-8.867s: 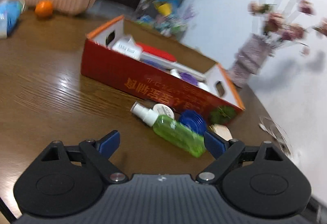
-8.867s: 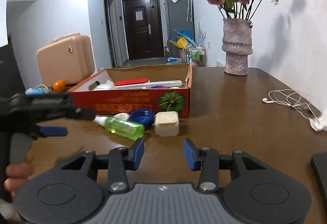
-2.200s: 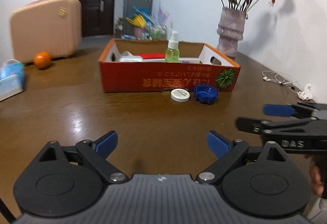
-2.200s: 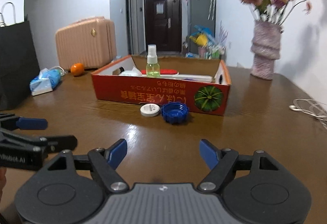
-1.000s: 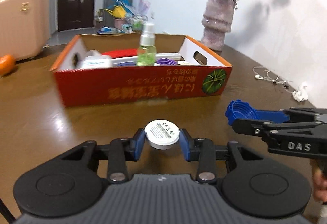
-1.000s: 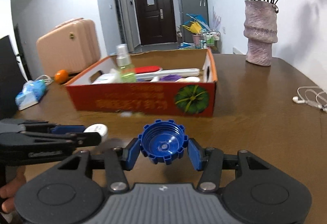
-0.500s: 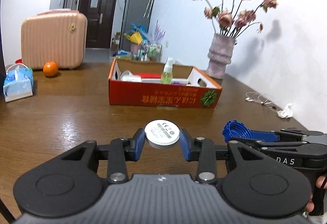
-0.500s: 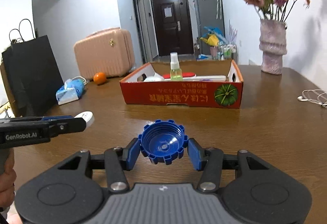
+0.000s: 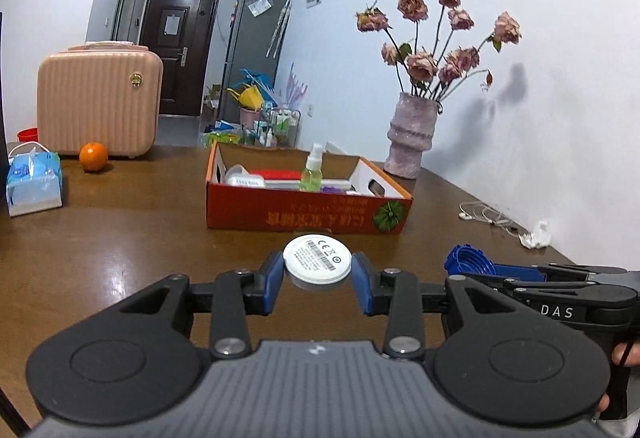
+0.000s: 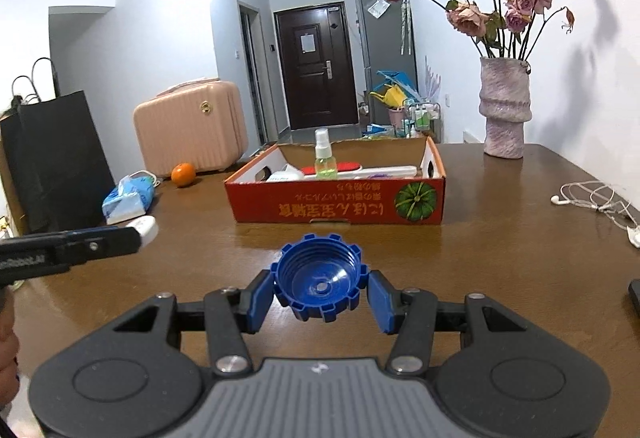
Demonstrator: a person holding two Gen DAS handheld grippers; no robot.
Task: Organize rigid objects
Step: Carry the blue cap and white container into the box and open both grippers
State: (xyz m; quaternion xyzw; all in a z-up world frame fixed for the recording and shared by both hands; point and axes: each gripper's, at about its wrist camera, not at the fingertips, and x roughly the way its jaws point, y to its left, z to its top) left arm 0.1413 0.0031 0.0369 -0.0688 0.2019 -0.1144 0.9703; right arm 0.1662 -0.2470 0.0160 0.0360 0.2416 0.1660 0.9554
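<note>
My left gripper [image 9: 318,280] is shut on a round white disc [image 9: 317,259] with a printed label, held above the brown table. My right gripper [image 10: 320,292] is shut on a blue ridged bottle cap [image 10: 319,281], its hollow side facing the camera. The red cardboard box [image 9: 304,213] stands further back in both views, with a green spray bottle [image 9: 311,174] upright inside among white and red items. In the left wrist view the right gripper [image 9: 472,265] shows at the right with the blue cap. In the right wrist view the left gripper [image 10: 146,228] shows at the left with the white disc.
A pink vase of dried roses [image 10: 505,110] stands at the back right. White earphones [image 10: 588,200] lie by the right edge. A tissue pack [image 9: 34,180], an orange [image 9: 93,157], a pink suitcase [image 9: 98,100] and a black bag [image 10: 52,158] stand at the left.
Both grippers have drawn back from the box and risen a little, each keeping its object. The box now looks smaller and farther away.
</note>
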